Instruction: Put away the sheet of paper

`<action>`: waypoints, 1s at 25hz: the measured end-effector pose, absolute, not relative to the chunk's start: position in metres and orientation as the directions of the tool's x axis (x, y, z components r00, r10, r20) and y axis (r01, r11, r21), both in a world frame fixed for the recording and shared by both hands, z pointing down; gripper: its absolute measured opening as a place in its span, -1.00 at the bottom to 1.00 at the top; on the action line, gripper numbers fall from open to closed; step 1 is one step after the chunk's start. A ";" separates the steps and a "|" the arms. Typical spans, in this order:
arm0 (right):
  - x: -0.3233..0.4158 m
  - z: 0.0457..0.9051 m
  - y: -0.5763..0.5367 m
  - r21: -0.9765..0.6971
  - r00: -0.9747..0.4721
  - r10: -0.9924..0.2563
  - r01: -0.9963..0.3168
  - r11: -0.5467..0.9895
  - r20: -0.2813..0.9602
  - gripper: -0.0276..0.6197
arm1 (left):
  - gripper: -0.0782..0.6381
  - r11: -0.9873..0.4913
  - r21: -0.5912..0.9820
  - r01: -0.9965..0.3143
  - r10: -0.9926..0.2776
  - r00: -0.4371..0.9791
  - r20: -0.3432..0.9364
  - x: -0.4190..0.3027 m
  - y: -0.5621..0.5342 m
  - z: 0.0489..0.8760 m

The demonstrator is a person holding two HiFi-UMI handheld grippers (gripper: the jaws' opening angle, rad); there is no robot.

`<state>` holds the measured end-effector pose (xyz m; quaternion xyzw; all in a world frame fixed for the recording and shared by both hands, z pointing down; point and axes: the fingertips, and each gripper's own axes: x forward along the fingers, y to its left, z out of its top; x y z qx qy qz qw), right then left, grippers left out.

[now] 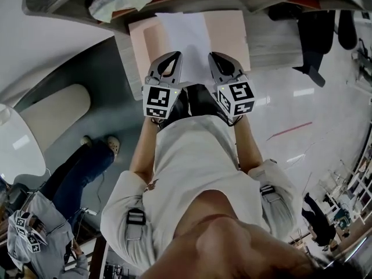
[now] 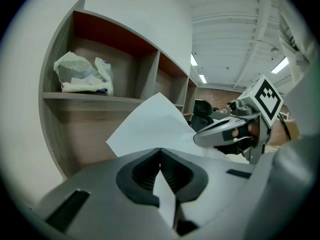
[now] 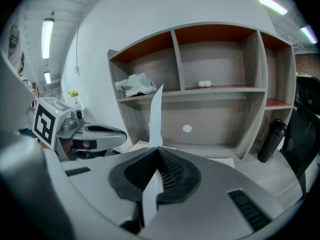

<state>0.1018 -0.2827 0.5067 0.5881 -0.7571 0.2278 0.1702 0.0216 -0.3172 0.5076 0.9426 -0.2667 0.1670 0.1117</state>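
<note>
Holding paper (image 1: 183,36) before shelf (image 3: 225,111), bag (image 3: 136,84), bottle (image 3: 270,140)

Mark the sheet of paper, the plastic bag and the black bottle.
sheet of paper (image 2: 150,126), left gripper view, middle of its face.
plastic bag (image 2: 82,74), left gripper view, crumpled middle.
black bottle (image 3: 270,140), right gripper view, its body.

The shelf (image 3: 220,90) holds a crumpled bag (image 3: 135,85) in its left compartment and a small white object (image 3: 204,84) in the middle one. A pink mat (image 1: 229,35) lies on the surface (image 1: 273,42).
</note>
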 end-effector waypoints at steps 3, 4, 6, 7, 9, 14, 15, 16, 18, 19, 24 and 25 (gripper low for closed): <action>0.113 0.523 -0.283 -0.154 -0.252 -0.795 -0.968 0.200 0.552 -0.85 | -0.73 -0.829 0.127 -0.544 -0.460 0.793 0.399 0.029 -0.321 0.525; 0.116 0.528 -0.284 -0.156 -0.252 -0.790 -0.968 0.198 0.558 -0.85 | -0.73 -0.828 0.128 -0.546 -0.458 0.791 0.406 0.031 -0.322 0.531; 0.124 0.538 -0.286 -0.162 -0.250 -0.783 -0.968 0.192 0.570 -0.85 | -0.73 -0.827 0.130 -0.548 -0.455 0.786 0.419 0.035 -0.326 0.541; 0.127 0.542 -0.287 -0.164 -0.249 -0.779 -0.968 0.188 0.575 -0.85 | -0.73 -0.826 0.131 -0.548 -0.452 0.784 0.425 0.038 -0.328 0.545; 0.134 0.551 -0.289 -0.166 -0.246 -0.773 -0.969 0.182 0.585 -0.85 | -0.73 -0.826 0.132 -0.549 -0.449 0.780 0.435 0.042 -0.331 0.554; 0.149 0.572 -0.287 -0.175 -0.239 -0.753 -0.971 0.166 0.613 -0.85 | -0.73 -0.822 0.145 -0.551 -0.437 0.773 0.460 0.051 -0.333 0.572; 0.150 0.575 -0.286 -0.177 -0.238 -0.749 -0.971 0.163 0.618 -0.85 | -0.73 -0.821 0.148 -0.551 -0.433 0.771 0.466 0.053 -0.333 0.575; 0.152 0.579 -0.286 -0.178 -0.237 -0.745 -0.971 0.160 0.623 -0.85 | -0.73 -0.821 0.152 -0.551 -0.429 0.770 0.472 0.054 -0.333 0.579; 0.156 0.585 -0.287 -0.177 -0.233 -0.738 -0.972 0.155 0.633 -0.85 | -0.73 -0.820 0.158 -0.551 -0.423 0.768 0.481 0.056 -0.335 0.585; 0.158 0.587 -0.287 -0.175 -0.230 -0.735 -0.973 0.152 0.638 -0.85 | -0.73 -0.819 0.160 -0.551 -0.421 0.767 0.484 0.058 -0.335 0.587; 0.172 0.600 -0.285 -0.168 -0.212 -0.722 -0.977 0.133 0.658 -0.85 | -0.73 -0.825 0.162 -0.542 -0.406 0.767 0.497 0.067 -0.335 0.595; 0.174 0.603 -0.284 -0.167 -0.209 -0.719 -0.977 0.129 0.663 -0.85 | -0.73 -0.826 0.161 -0.539 -0.403 0.767 0.499 0.068 -0.334 0.596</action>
